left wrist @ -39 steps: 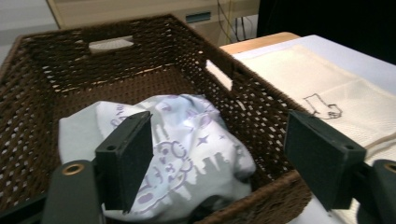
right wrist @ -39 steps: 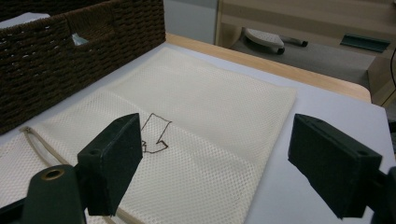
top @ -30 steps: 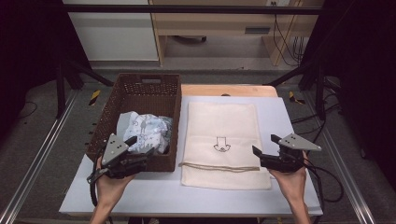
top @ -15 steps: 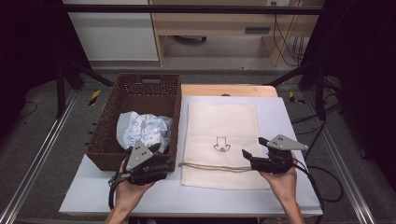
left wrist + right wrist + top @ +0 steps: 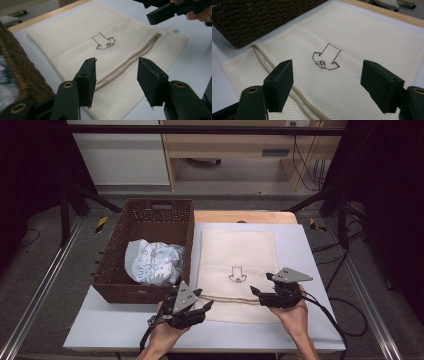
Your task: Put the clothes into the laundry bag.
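Note:
A cream mesh bag (image 5: 237,257) lies flat on the table, with a black arrow drawing (image 5: 238,275) on it and a tan zip band (image 5: 230,298) near its front edge. My left gripper (image 5: 205,301) is at the bag's near left corner. It is open, its jaws have just been closing, and the zip band (image 5: 130,62) runs below the gap (image 5: 116,75) with nothing pinched. My right gripper (image 5: 261,284) hovers over the bag's near right part, jaws wide open (image 5: 327,75) above the arrow drawing (image 5: 327,60).
A dark woven basket (image 5: 112,270) stands left of the bag and holds a crumpled white cloth (image 5: 152,262). The basket's wall (image 5: 17,65) is close beside my left gripper. The white table (image 5: 310,255) has a wooden strip (image 5: 245,216) at the back.
My left gripper has moved right from the basket's front to the bag's near left corner, and its jaws have narrowed. My right gripper has shifted slightly left over the bag's front edge.

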Available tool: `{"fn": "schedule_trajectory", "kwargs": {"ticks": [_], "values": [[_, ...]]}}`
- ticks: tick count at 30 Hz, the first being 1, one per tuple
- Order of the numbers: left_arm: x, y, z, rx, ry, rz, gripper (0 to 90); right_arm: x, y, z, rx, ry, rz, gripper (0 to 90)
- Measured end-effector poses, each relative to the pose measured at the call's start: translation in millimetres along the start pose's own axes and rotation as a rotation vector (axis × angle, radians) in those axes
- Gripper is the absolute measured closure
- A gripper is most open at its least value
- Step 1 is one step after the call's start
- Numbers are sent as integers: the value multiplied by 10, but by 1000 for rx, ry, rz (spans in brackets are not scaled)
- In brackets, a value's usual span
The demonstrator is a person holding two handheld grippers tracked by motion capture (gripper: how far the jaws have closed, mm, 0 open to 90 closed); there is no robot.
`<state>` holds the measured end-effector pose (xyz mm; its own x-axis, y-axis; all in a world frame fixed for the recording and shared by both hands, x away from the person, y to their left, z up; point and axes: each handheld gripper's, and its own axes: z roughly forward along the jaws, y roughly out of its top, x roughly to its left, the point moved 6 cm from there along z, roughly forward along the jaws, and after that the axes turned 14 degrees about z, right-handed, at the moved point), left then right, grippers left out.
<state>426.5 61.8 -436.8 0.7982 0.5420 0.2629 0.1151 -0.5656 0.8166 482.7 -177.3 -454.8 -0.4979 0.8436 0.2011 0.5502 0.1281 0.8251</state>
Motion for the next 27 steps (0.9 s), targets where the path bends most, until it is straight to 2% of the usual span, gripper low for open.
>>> {"fn": "schedule_trajectory", "kwargs": {"ticks": [2,3,6,8,9,10,12,17,21,23,27], "values": [[-90,-46,106,28,-8,23,532,15,-39,48,20,5,-8,276],[-90,-46,106,28,-8,23,544,23,-60,72,29,6,-8,278],[-167,-149,271,72,-31,33,596,33,-119,143,57,5,-12,296],[-178,-184,315,90,-37,39,622,34,-160,190,76,2,-25,313],[-187,-218,359,105,-39,40,622,34,-160,190,76,2,-25,313],[-198,-281,436,124,-61,25,657,33,-206,240,98,-3,-37,330],[-208,-339,501,144,-79,14,687,41,-252,291,127,0,-46,360],[-212,-430,595,167,-95,17,765,66,-333,387,168,20,-43,425],[-230,-483,648,181,-114,26,789,85,-404,456,210,34,-60,477],[-231,-496,657,184,-111,31,799,83,-444,482,237,30,-79,506],[-233,-528,687,182,-109,34,803,80,-466,497,255,31,-81,569]]}}
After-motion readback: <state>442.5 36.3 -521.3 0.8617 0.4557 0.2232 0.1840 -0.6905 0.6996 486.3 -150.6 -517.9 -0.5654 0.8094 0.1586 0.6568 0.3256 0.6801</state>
